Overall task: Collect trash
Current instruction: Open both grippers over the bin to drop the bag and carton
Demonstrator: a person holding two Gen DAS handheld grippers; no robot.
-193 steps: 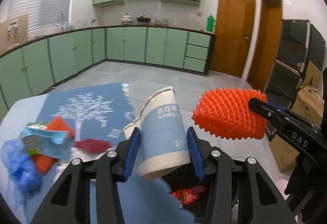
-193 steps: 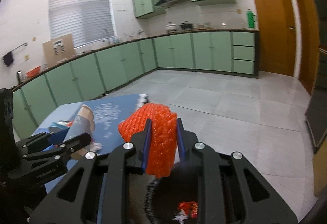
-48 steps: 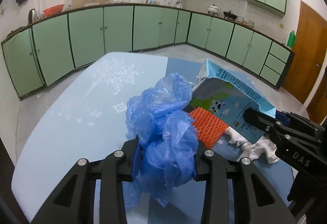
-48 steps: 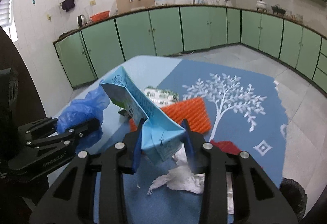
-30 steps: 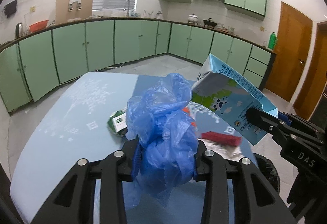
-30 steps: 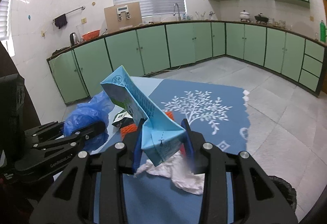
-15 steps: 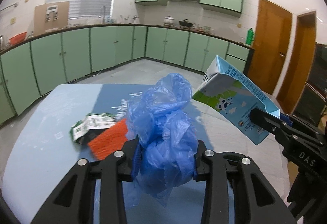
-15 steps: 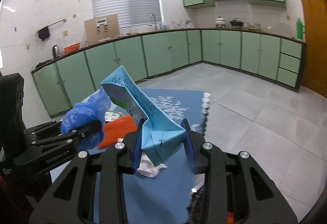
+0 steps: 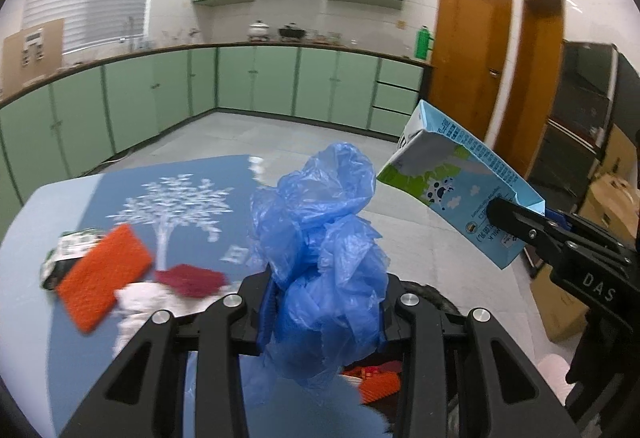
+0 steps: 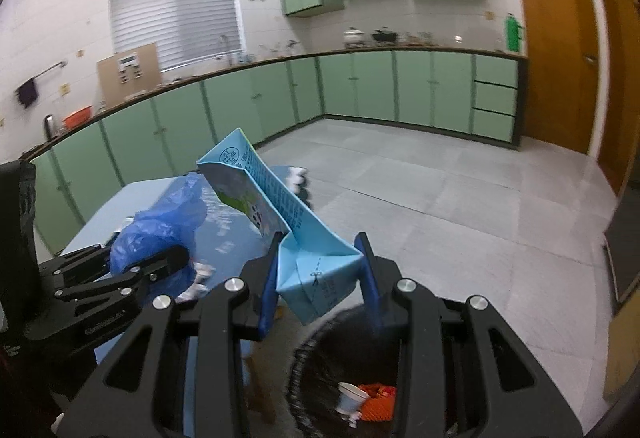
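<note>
- Green kitchen cabinets (image 9: 256, 86) lined the far walls, behind a blue table (image 9: 60, 206) with a white tree print.
- Left gripper (image 9: 324, 312) was clamped on a crumpled blue plastic bag (image 9: 324, 250), held above the table's near edge.
- Right gripper (image 10: 318, 278) pinched a light-blue milk carton (image 10: 280, 222), tilted toward 11 o'clock.
- At 6 o'clock under the carton sat a black bin (image 10: 320, 366) holding a paper cup (image 10: 350, 396) and orange scraps.
- An orange net pad (image 9: 102, 278), a red wrapper (image 9: 190, 280) and white tissue (image 9: 140, 298) lay on the table at 9 o'clock of the bag.

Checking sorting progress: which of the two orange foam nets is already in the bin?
The smaller orange net beside the paper cup in the black bin; the flat one lies on the table.
</note>
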